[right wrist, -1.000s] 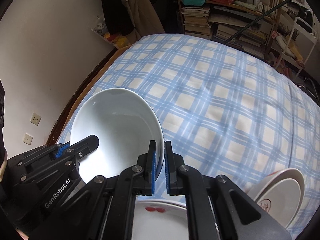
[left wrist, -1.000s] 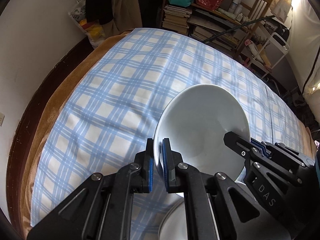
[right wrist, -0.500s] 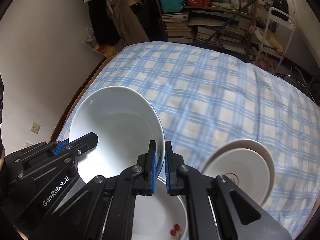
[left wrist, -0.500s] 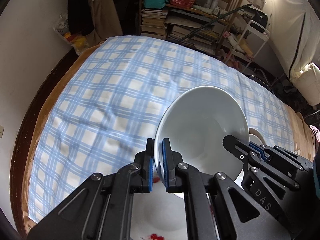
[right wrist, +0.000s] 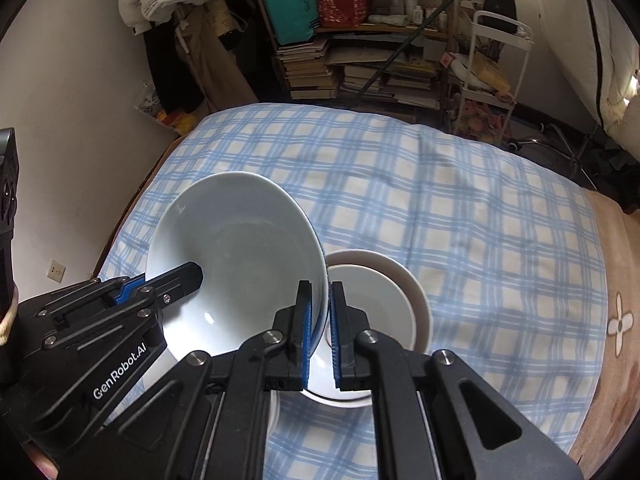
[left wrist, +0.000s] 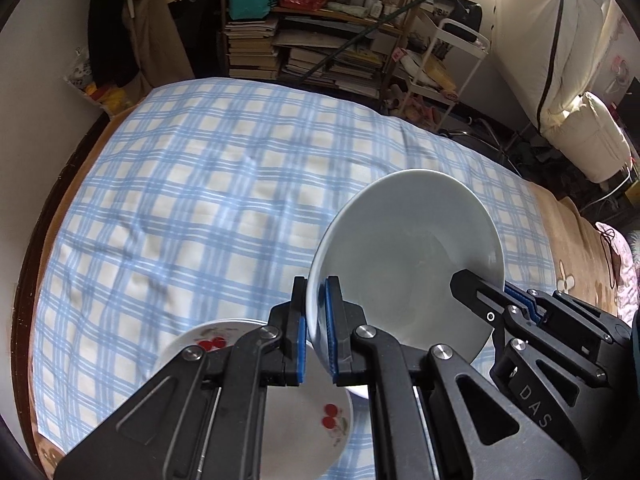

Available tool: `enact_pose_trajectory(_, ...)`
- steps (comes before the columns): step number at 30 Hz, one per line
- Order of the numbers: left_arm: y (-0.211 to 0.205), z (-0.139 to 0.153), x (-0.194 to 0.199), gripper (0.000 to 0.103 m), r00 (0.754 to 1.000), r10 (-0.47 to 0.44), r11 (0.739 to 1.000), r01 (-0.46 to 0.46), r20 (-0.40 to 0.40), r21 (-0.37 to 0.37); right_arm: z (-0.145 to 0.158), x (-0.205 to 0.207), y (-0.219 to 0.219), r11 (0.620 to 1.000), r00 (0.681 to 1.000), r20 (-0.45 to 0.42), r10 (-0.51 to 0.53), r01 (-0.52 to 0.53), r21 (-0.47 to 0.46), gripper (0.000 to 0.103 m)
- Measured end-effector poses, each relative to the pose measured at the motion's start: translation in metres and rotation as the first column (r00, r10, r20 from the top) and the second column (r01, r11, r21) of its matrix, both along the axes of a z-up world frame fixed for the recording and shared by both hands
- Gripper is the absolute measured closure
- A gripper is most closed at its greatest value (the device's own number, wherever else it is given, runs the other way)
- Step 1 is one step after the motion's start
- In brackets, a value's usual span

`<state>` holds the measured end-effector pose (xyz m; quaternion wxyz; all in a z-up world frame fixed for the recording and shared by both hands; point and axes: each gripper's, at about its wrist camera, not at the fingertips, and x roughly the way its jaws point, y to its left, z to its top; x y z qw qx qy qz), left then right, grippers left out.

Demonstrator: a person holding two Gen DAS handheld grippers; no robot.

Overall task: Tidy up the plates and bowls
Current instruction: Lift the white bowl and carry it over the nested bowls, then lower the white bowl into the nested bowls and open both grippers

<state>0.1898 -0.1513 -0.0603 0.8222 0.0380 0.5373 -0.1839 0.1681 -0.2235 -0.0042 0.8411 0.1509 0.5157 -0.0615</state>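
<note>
I have the plain white glazed ceramic bowl (left wrist: 408,256) held in the air above the blue-and-white checked cloth (left wrist: 208,200), tipped on its side with the hollow facing both cameras. My left claw (left wrist: 316,332) pinches its rim on one side, blue pads pressed against the wall of the bowl; my right claw (right wrist: 318,332) pinches the opposite rim the same way. Each claw shows in the other's view, clamped at the far edge of the bowl.

Compared with half a second ago, the bowl has risen and both cameras have pulled back, so more of the cloth and the room beyond it are in sight. In the left view the white plate with red cherry prints (left wrist: 320,420), only partly seen earlier, now lies exposed below the bowl on the cloth, with two cherry motifs visible. In the right view the stack of a white bowl nested in a larger pale-rimmed bowl (right wrist: 404,292) sits just right of the held bowl, partly behind the right claw; earlier it stood further to the right of the claw. A white rim shows under the held bowl there, though I cannot tell which dish it belongs to.

Beyond the far edge of the cloth stands a wooden bookshelf piled with books (right wrist: 360,68), and right of the shelf a white wire trolley (right wrist: 496,60)
</note>
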Motion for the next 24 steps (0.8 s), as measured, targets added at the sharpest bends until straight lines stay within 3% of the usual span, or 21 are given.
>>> enact_pose_trajectory(24, -0.051, -0.048, -0.008, 0.094, 0.998, -0.04, 0.991, 0.046, -0.05, 0.126, -0.057, -0.021, -0.047, 0.99, 0.997, -0.047, -0.06, 0.065, 0.123, 0.094)
